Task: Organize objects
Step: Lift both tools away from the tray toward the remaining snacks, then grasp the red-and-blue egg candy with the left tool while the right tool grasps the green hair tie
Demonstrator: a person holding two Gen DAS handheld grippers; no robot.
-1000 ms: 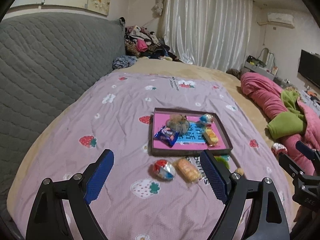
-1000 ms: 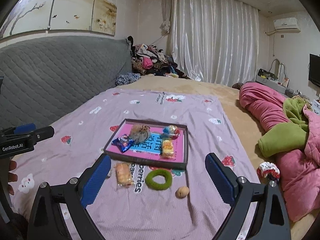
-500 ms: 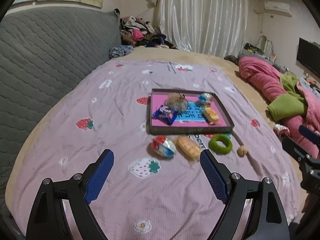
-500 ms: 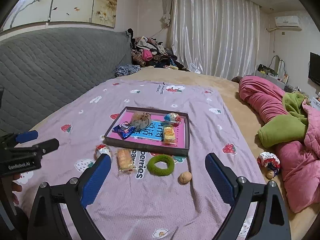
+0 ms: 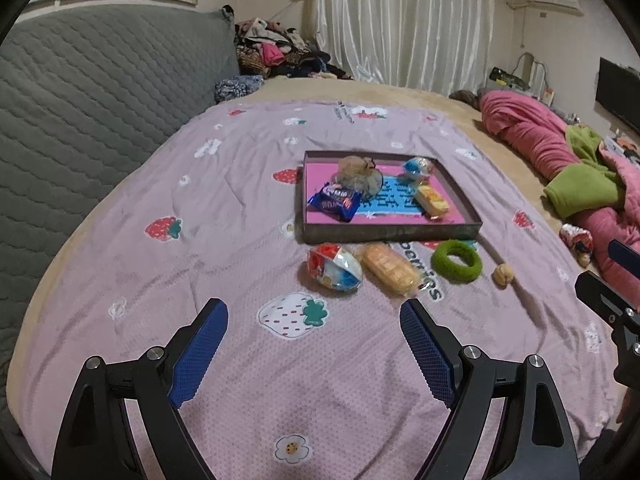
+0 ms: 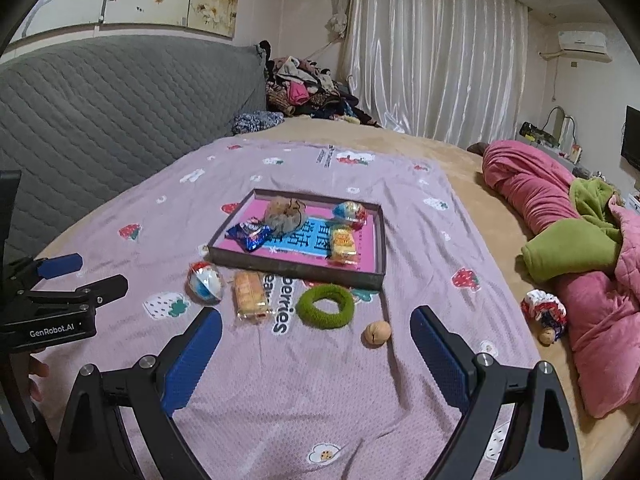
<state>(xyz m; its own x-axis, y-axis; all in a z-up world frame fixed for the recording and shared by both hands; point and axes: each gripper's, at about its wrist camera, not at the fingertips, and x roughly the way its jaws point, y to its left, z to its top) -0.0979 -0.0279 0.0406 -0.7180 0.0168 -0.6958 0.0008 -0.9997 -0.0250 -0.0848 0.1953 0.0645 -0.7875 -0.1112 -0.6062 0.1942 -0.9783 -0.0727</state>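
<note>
Both grippers lowered | fingers (image 5: pixel 426 344) apart, empty | snacks (image 5: pixel 334 266) just ahead

The bedspread (image 6: pixel 360 380) was lilac, printed with red strawberries and small white flowers. The tray (image 6: pixel 296 270) had dark grey walls and a pink floor with a blue panel. A fuzzy ring (image 6: pixel 327 306) was green, a walnut (image 6: pixel 377 333) tan, a wrapped cake (image 6: pixel 249 295) orange-yellow. The gripper pads (image 6: pixel 192 364) were blue, and the headboard (image 6: pixel 100 100) quilted grey.
</note>
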